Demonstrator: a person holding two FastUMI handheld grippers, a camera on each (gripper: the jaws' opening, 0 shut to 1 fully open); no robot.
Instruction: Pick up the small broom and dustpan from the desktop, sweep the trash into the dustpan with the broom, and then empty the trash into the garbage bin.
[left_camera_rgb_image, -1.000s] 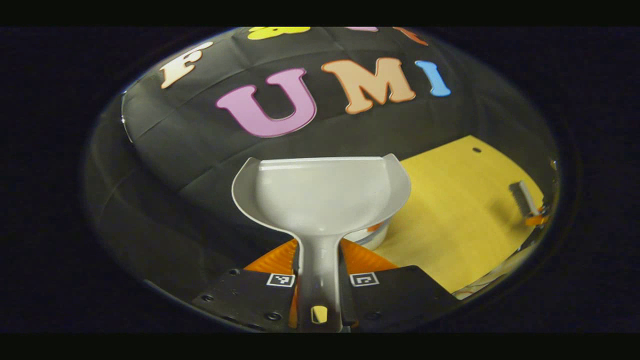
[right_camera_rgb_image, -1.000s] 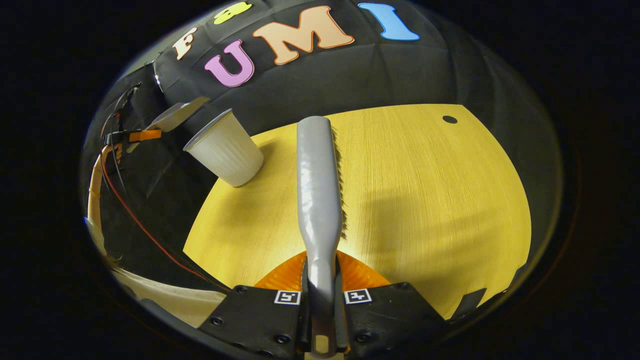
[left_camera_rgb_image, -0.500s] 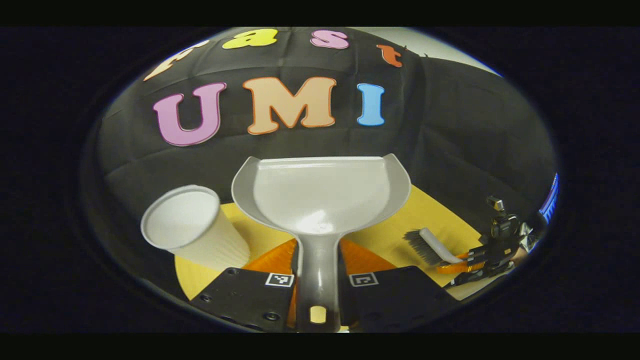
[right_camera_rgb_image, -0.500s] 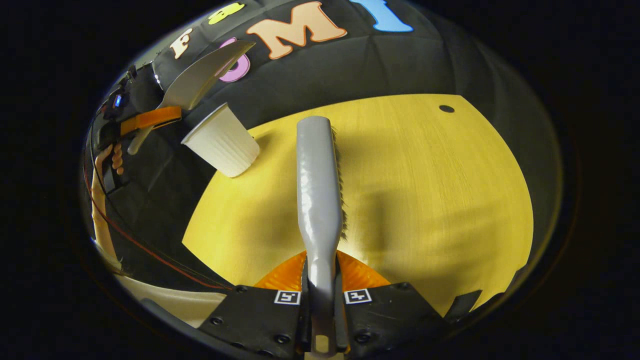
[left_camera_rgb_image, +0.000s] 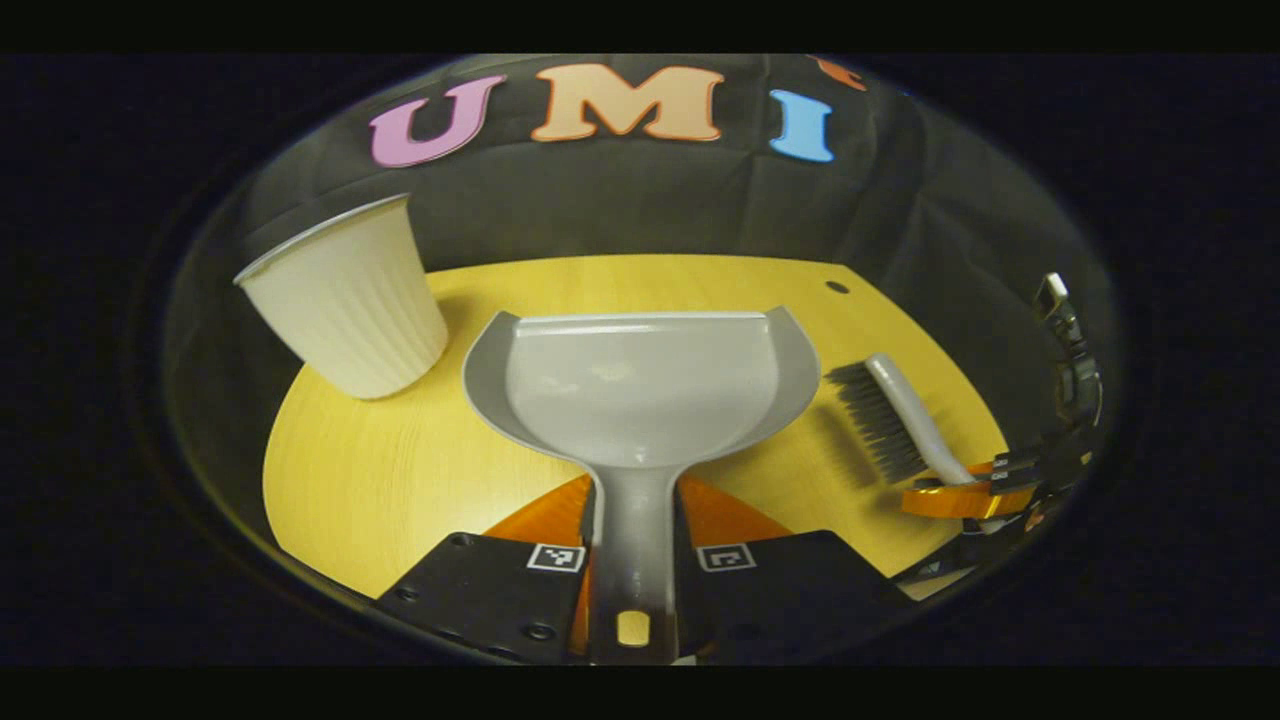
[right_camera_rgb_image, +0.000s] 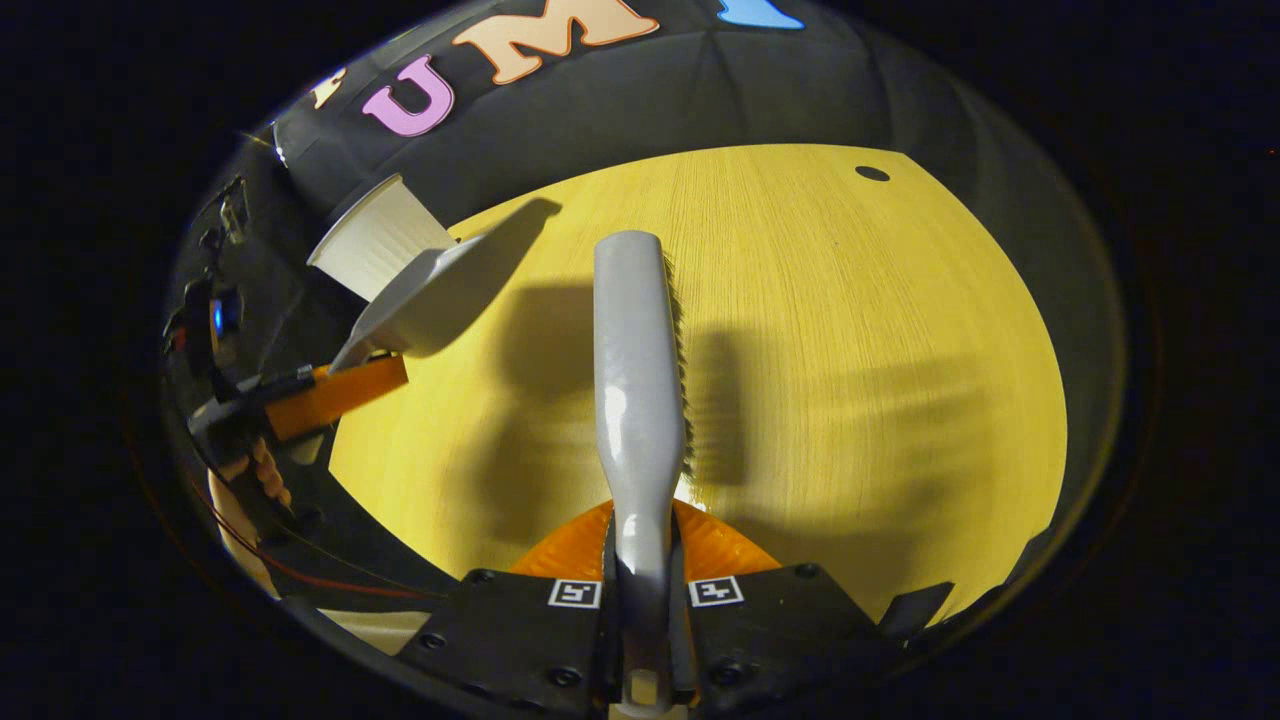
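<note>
Left gripper view: the grey dustpan (left_camera_rgb_image: 640, 385) is clamped by its handle in the left gripper (left_camera_rgb_image: 640, 560), held above the yellow desktop (left_camera_rgb_image: 400, 470) beside the white cup (left_camera_rgb_image: 345, 300), its scoop empty. The grey broom (right_camera_rgb_image: 640, 370) is pinched by the right gripper (right_camera_rgb_image: 645, 590), bristles sideways, presumably idle.

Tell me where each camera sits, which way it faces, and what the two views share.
Left gripper view: rides the left gripper, looking along the dustpan it clamps, across the desktop to the cup.
Right gripper view: rides the right gripper, looking along the broom; a hand shows at left.
Shared: cup, dustpan, broom, desktop, each other's gripper.
</note>
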